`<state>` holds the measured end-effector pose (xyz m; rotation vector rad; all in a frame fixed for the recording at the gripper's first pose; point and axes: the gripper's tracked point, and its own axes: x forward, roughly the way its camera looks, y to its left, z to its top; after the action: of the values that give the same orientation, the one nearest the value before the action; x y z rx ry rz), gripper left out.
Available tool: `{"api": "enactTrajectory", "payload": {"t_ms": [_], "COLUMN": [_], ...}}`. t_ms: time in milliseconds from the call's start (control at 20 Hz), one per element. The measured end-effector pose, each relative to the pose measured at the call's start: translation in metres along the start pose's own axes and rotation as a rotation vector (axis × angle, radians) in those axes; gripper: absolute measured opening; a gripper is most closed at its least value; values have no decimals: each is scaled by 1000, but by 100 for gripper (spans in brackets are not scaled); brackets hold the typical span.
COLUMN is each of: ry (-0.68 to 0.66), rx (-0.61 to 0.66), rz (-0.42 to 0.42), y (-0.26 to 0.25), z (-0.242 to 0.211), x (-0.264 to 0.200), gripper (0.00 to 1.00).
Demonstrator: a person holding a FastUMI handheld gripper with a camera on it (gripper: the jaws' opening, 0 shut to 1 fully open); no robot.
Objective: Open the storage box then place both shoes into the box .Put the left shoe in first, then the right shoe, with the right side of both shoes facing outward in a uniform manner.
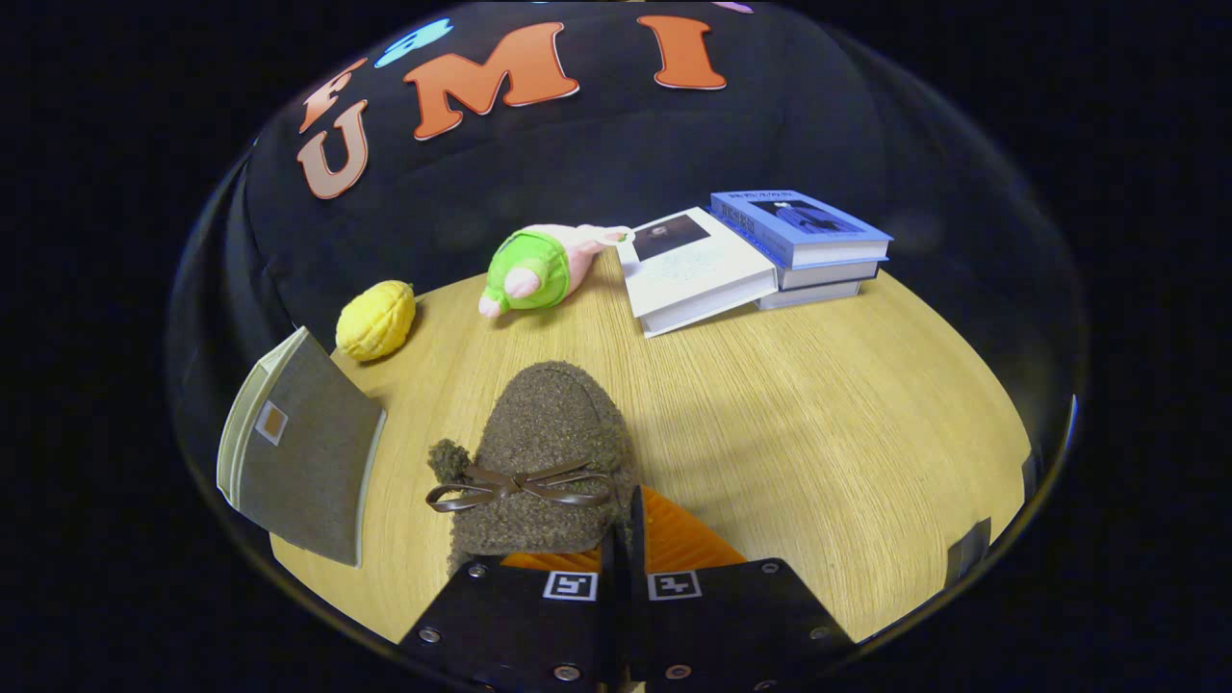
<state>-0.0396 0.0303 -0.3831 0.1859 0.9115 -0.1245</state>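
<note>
A brown fuzzy shoe with a thin leather bow points away from me, toe toward the far side of the wooden table. My gripper is shut on the shoe's right side wall near the opening, with the fingers almost touching. The shoe looks raised a little off the table, and its shadow falls to the right. Left of the shoe stands the grey fabric storage box; I see a tilted grey panel with a pale rim and a small tag. Its inside is hidden from here.
Beyond the shoe lie a yellow round toy and a green and pink plush. At the far right a white book leans on a stack of blue books. Bare tabletop lies right of the fingers.
</note>
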Motion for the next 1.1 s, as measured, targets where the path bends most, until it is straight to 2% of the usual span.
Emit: {"api": "enactTrajectory", "payload": {"t_ms": [400,750,950,1100], "ry": [-43,-37,-8,8], "rx": [-53,-42,-65,-76], "rz": [175,290,331,318], "y": [144,254,305,329], "z": [50,73,73,68], "x": [-56,-73,-70,-57], "gripper": [5,5,5,5]}}
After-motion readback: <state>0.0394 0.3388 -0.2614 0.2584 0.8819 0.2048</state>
